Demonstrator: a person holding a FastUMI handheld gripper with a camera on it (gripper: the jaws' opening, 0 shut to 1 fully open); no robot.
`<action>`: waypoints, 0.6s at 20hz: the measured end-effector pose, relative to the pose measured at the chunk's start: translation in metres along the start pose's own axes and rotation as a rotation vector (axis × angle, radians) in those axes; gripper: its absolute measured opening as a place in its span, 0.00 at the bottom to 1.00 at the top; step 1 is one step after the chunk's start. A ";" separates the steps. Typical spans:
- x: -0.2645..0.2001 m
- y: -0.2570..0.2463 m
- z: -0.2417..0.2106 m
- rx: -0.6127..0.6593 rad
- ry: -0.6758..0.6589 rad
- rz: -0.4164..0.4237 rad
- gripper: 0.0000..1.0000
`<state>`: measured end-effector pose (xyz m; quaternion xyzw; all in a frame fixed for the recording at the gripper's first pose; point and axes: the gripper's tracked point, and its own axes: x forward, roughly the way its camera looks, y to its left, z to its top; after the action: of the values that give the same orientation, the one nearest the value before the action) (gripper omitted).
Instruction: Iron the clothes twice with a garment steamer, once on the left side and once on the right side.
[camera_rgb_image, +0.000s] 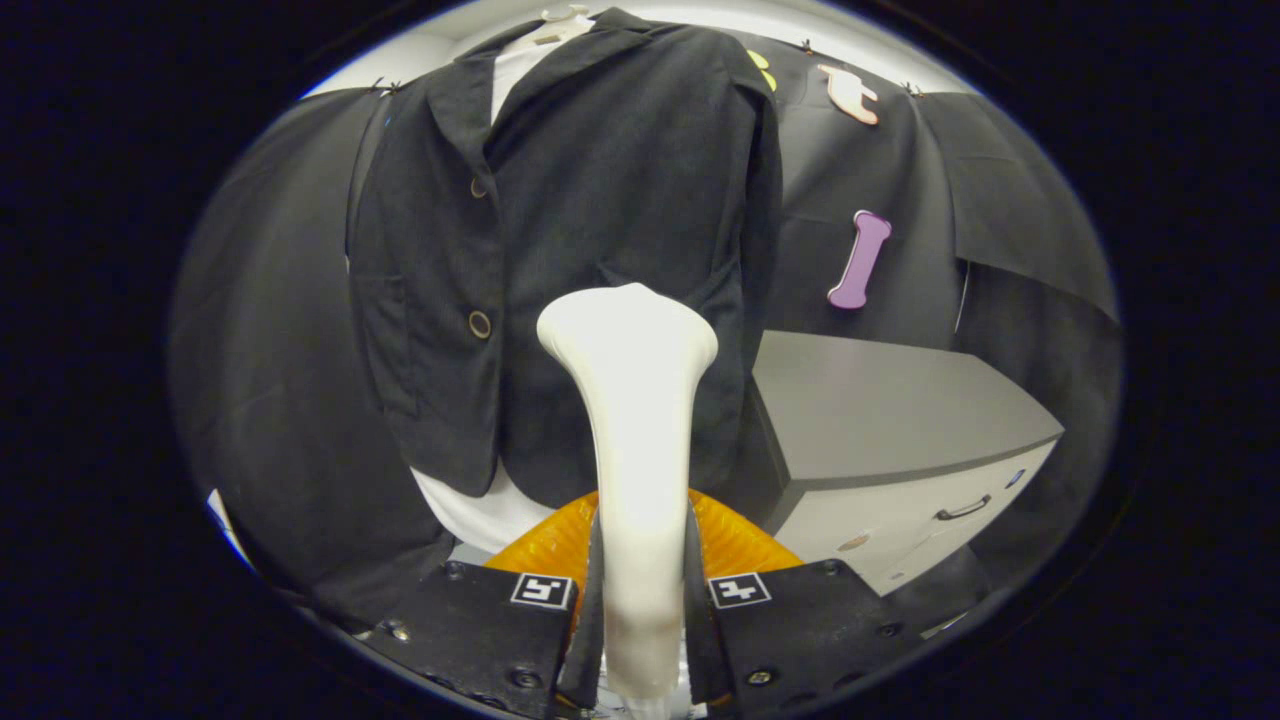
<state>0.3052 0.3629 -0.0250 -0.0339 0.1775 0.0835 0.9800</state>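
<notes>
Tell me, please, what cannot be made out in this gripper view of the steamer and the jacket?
- Steamer: its nozzle face is turned away towards the jacket, so contact and steam cannot be judged.
- The steamer's handle base is hidden by the gripper, whose fingers clamp it.
- The jacket's lower middle is hidden behind the steamer's head.
- Cabinet: its near corner is hidden behind the jacket's hem.

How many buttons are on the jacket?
2 show on the jacket: one button below the collar, another lower, beside the steamer the gripper clamps. More may be hidden.
</notes>
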 end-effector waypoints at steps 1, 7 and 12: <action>0.001 0.000 -0.006 0.001 0.010 0.004 0.36; 0.019 0.002 -0.030 -0.004 0.066 0.017 0.36; 0.006 0.006 -0.015 0.004 0.031 0.035 0.36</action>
<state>0.3048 0.3681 -0.0415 -0.0300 0.1936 0.0996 0.9755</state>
